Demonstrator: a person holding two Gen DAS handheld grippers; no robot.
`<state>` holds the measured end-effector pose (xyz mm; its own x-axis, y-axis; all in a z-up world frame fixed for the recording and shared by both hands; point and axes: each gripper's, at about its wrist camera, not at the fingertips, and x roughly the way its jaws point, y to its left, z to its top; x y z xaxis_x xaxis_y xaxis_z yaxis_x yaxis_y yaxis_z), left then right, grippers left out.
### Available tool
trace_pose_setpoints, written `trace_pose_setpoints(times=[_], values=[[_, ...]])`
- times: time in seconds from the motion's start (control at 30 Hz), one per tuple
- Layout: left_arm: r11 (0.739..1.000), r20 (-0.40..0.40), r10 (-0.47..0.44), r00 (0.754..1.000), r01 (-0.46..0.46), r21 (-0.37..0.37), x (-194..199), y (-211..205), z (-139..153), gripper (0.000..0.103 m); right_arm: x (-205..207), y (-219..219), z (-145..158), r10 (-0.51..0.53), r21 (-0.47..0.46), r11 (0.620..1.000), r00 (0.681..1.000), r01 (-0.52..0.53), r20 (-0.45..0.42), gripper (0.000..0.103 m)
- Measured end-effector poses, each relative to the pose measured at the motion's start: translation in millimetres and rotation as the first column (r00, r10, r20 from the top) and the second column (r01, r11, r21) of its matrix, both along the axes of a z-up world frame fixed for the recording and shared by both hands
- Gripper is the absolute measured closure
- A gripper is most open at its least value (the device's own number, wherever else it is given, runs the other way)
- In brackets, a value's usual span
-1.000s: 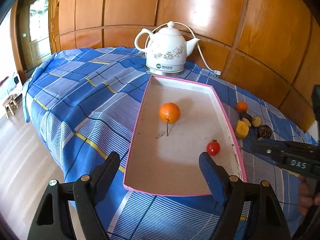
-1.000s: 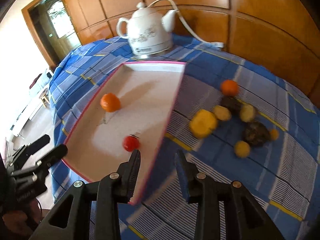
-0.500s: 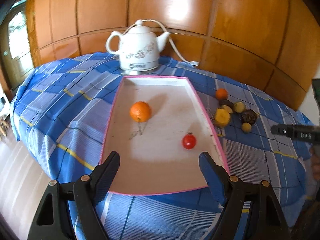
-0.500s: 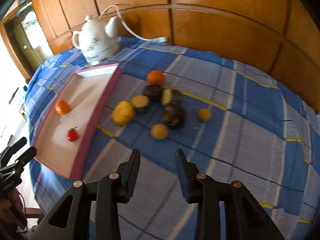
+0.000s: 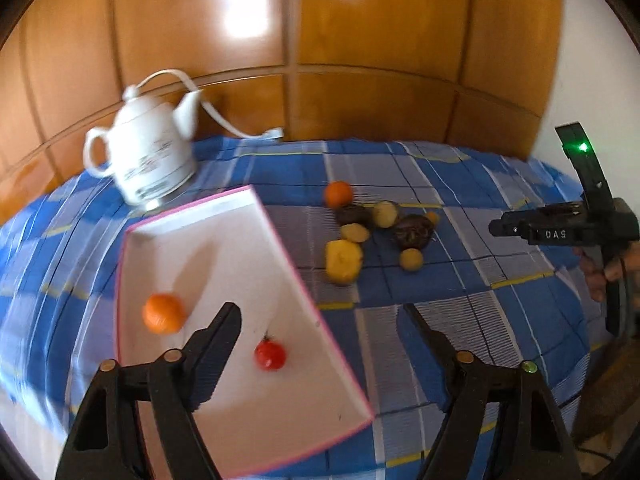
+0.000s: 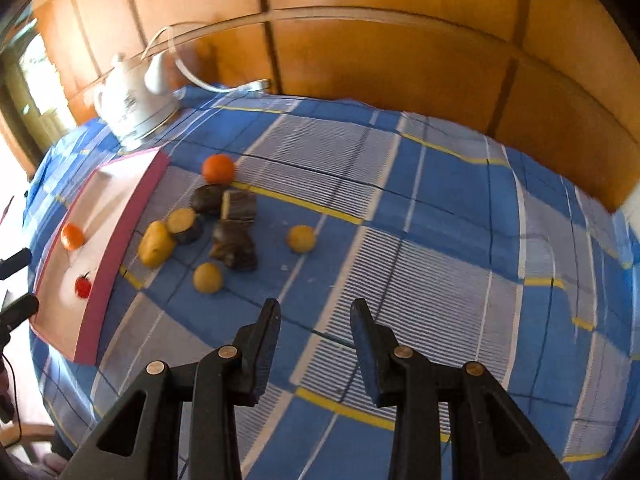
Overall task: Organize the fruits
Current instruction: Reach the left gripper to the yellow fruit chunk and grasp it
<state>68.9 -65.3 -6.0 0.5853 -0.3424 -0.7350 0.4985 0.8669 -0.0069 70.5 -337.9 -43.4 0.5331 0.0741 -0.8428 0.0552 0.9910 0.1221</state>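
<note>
Room: wood-panel wall backing table, kettle [image 5: 148,160] at rear.
Surface: soft checked cloth [image 6: 440,208], likely letting round fruit roll.
Tray [image 5: 224,240] holding orange [image 5: 163,313] and tomato [image 5: 270,354].
Loose fruit pile [image 6: 224,224] lying right of tray; pieces looking light, small, round, tomato soft; taking each across middle.
Left gripper [image 5: 320,332] closing, nothing between jaws.
Right gripper [image 6: 315,320] standing narrowly apart, holding nothing.

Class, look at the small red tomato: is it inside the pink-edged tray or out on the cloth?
Inside. The tomato lies on the tray's white floor, within its pink rim, apart from the orange.
</note>
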Motion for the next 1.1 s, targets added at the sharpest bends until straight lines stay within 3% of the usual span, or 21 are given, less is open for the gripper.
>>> trace_pose_setpoints(times=[0.23, 0.6, 0.87, 1.1], values=[[0.996, -0.092, -0.067, 0.993, 0.072, 0.052, 37, -40, -20, 0.032, 3, -21, 4, -0.077, 0.102, 0.992, 0.997, 0.078, -0.006, 0.066], [0.973, -0.154, -0.098, 0.983, 0.127, 0.190, 83, -86, -56, 0.033, 5, -16, 9, -0.052, 0.114, 0.992, 0.999, 0.051, 0.000, 0.066], [0.956, -0.213, -0.090, 0.973, 0.145, 0.254, 97, -102, -85, 0.067, 7, -15, 9, -0.052, 0.097, 0.994, 0.999, 0.052, 0.000, 0.066], [0.978, -0.152, -0.104, 0.983, 0.129, 0.163, 62, -92, -62, 0.069, 6, -15, 7, -0.059, 0.076, 0.995, 0.998, 0.059, -0.006, 0.066]])
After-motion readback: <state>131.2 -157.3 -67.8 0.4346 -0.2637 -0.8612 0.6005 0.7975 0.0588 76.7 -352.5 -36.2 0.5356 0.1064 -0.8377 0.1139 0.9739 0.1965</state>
